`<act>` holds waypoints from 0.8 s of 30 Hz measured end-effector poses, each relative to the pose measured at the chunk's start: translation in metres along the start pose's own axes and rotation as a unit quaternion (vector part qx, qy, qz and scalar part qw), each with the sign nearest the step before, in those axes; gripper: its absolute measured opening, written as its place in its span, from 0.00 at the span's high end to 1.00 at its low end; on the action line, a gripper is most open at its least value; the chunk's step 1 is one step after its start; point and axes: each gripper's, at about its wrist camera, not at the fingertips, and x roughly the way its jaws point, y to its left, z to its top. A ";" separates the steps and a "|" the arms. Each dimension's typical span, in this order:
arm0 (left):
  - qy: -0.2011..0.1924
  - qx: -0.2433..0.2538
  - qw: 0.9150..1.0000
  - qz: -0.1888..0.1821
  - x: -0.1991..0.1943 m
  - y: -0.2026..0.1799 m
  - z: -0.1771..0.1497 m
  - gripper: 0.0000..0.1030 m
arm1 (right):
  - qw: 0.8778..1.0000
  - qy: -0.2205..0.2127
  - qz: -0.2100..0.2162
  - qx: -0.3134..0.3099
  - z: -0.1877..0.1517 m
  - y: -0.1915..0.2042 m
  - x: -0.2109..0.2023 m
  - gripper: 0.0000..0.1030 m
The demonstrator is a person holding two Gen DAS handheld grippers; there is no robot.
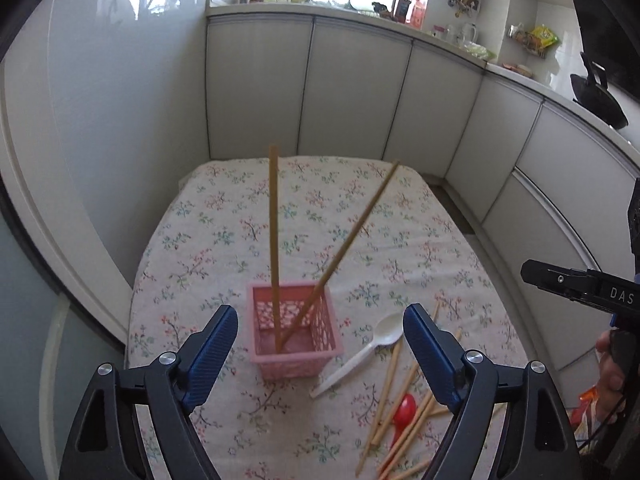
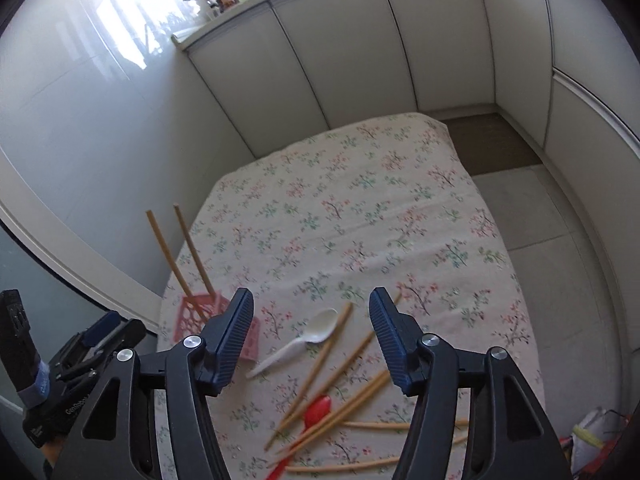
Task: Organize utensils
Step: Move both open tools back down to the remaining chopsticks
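Both sets of fingers are spread apart with nothing between them, the left gripper [image 1: 318,354] hovering by the pink basket [image 1: 296,330] and the right gripper [image 2: 310,338] over the loose pile. Two chopsticks [image 1: 273,240] already stand in the basket, leaning pretty far out. The rest of the chopsticks [image 2: 340,384] lie crisscrossed on the desk [image 2: 360,200] over a red spoon [image 2: 316,410], next to a white spoon [image 2: 304,340]. The risk is probably grabbing one stick and dragging its neighbours along, or bumping that light-looking basket and tipping it.
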 end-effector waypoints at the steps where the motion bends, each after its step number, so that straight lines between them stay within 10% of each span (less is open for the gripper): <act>1: 0.013 0.002 1.000 -0.004 0.002 -0.004 -0.004 0.16 | 1.000 0.013 -0.010 0.002 -0.005 -0.006 0.001 0.35; 18: 0.184 0.062 0.978 -0.071 0.078 -0.098 -0.054 0.18 | 0.980 0.160 -0.075 0.094 -0.056 -0.109 0.015 0.34; 24: 0.192 0.058 0.975 -0.094 0.116 -0.115 -0.043 0.62 | 0.976 0.171 -0.080 0.112 -0.056 -0.126 0.022 0.34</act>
